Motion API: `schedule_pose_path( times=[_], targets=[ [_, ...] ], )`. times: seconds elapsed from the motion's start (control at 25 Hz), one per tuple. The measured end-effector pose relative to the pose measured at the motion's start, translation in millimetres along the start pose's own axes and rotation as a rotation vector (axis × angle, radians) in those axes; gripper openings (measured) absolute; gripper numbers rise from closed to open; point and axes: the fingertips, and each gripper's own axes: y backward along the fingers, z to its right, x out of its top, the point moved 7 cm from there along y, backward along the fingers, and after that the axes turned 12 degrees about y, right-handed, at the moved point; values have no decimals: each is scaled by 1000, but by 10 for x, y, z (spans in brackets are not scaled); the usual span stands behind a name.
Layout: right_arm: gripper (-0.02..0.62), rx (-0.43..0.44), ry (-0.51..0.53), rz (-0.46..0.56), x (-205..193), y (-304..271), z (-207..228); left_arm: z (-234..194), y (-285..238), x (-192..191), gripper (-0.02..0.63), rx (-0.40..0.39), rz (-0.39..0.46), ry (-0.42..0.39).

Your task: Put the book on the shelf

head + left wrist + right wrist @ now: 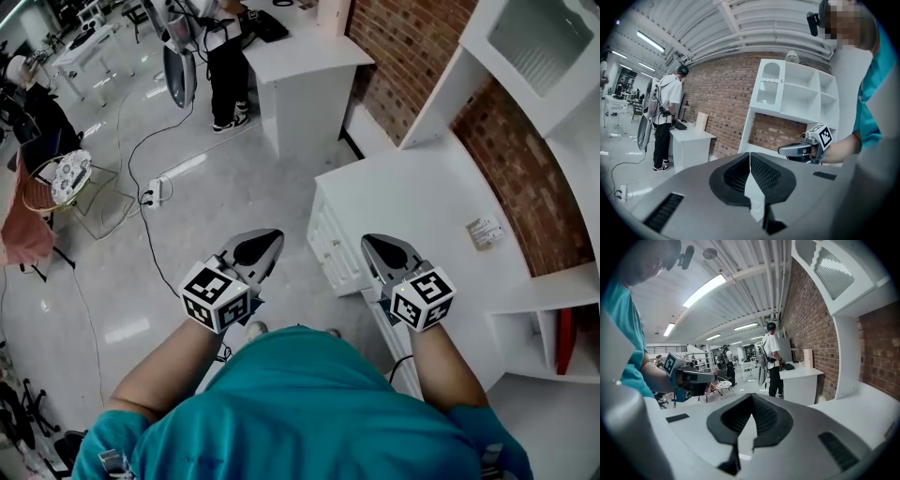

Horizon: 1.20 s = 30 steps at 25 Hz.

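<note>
— How are the tongs held?
— The left tongs [270, 236] are pressed together, and nothing is pinched between them; the right tongs [372, 243] are likewise closed tip to tip and empty; both are held side by side, apart from each other, in front of a teal shirt [309, 412].
— What is seen beneath them?
— The left tongs are held over the grey floor [187, 281]; the right tongs are held over the front edge of a white counter [412, 202]; drawers [333, 248] are set in its front.
— And on the counter?
— A small printed card [485, 232] is laid flat near the brick wall [525, 178], well apart from both tongs.
— Where is the book found?
— A red book [564, 339], as far as can be told, is stood upright in a compartment of the white shelf [539, 300], to the right of the right tongs; it is touched by neither.
— Farther off?
— A power strip [152, 194] is laid on the floor; beyond it a person [225, 56] in dark trousers is seen standing at a second white counter [300, 66].
</note>
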Motion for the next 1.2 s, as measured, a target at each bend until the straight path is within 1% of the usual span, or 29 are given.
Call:
schedule_pose_path(
  times=[0.16,0.36,1.2],
  targets=[
    [23,21,5,-4,34,-88,-44,-58,122,9,18,21,17,11],
    [23,29,9,-10,20,-135,-63,-49,154,-36,18,23,17,18],
    [20,-16,21,-10,2,-70,-47,-4,154,-28,18,5,13,12]
  ],
)
